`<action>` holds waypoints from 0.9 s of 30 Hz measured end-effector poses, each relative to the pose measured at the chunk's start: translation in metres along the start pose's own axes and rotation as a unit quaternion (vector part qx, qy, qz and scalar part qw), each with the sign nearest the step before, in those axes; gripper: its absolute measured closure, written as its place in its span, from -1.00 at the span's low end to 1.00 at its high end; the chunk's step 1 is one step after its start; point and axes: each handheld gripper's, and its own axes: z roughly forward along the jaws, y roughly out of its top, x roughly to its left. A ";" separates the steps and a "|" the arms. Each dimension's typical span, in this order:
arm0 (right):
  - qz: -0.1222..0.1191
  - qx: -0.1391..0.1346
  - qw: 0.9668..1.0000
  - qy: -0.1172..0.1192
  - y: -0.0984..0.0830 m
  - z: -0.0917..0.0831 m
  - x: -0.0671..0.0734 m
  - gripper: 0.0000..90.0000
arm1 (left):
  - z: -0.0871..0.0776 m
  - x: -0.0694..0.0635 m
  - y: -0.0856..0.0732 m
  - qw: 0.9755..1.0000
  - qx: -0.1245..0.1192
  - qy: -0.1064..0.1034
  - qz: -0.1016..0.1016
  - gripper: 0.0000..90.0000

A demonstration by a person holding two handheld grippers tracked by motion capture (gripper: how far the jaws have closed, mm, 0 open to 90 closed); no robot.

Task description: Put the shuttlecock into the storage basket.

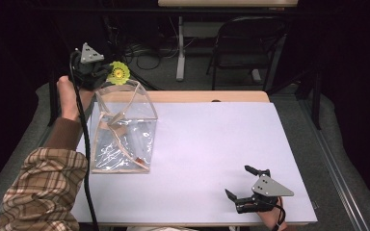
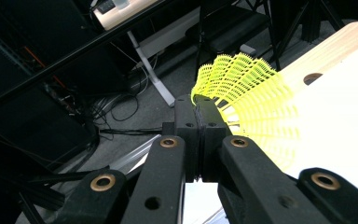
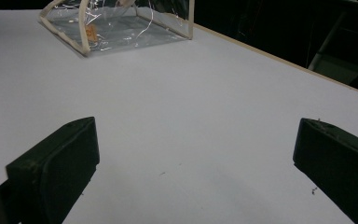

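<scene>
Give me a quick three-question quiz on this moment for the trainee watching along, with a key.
1. True or false: the left hand-held gripper has its jaws shut on the yellow shuttlecock.
2. Multiple choice: where is the clear bag? A) on the white table top, left side; B) on the black chair; C) between the right gripper's jaws.
3. Short answer: how do the jaws of the right hand-held gripper stand, and what is between them?

Key
1. True: the jaws are pressed together on the edge of the shuttlecock's mesh skirt.
2. A: it stands on the table, below the raised shuttlecock.
3. Wide open, with bare table top between them.
</scene>
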 end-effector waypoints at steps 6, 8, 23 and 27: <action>0.001 0.001 1.000 0.000 0.000 0.000 0.000 -1.00 | 0.001 0.001 -0.003 1.000 0.003 0.000 -0.001 1.00; 0.001 0.001 1.000 0.000 0.000 0.000 0.000 -1.00 | 0.001 0.000 -0.003 1.000 0.003 0.000 -0.002 1.00; -0.001 0.000 1.000 -0.001 0.000 0.000 0.000 -1.00 | 0.006 -0.002 -0.009 1.000 0.006 -0.004 -0.005 1.00; -0.001 0.001 1.000 -0.001 0.000 0.000 0.000 -1.00 | 0.005 -0.001 -0.011 1.000 0.007 -0.002 -0.006 1.00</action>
